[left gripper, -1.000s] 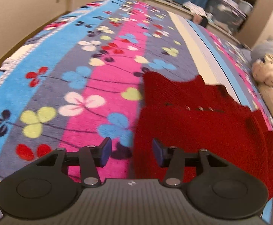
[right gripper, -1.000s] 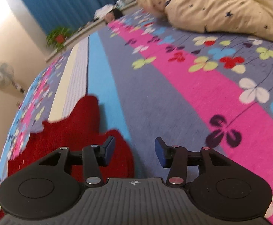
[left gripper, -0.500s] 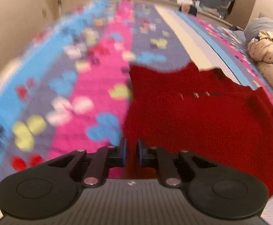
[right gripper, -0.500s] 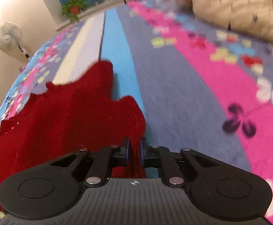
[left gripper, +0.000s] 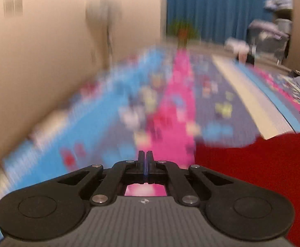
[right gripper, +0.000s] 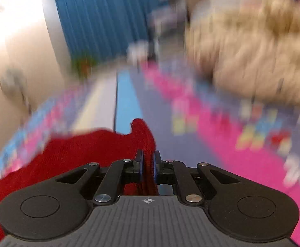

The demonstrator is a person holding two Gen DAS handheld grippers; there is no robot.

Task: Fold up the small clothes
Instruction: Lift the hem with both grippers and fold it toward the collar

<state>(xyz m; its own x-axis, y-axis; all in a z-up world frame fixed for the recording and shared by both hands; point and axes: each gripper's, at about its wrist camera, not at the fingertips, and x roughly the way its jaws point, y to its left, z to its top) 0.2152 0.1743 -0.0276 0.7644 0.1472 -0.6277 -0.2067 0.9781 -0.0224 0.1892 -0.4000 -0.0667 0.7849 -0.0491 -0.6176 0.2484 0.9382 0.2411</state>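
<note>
A small red knitted garment [right gripper: 77,150] lies on the flowered bedspread [right gripper: 222,148]. My right gripper [right gripper: 147,160] is shut on a fold of the garment's edge, which sticks up between the fingers. In the left wrist view the garment [left gripper: 263,164] fills the lower right. My left gripper [left gripper: 144,158] is shut with its fingers pressed together; no red cloth shows between them and the garment's edge lies to their right. Both views are blurred by motion.
A cream quilt [right gripper: 252,51] is heaped at the right of the bed. A blue curtain [left gripper: 211,10], a potted plant [left gripper: 182,30] and piled things [left gripper: 267,33] stand beyond the bed's far end. A beige wall [left gripper: 36,61] runs along the left.
Both grippers went from open to shut. The right one closed on the garment's edge and lifted it. Both cameras have tilted up and now see the far wall and curtain.
</note>
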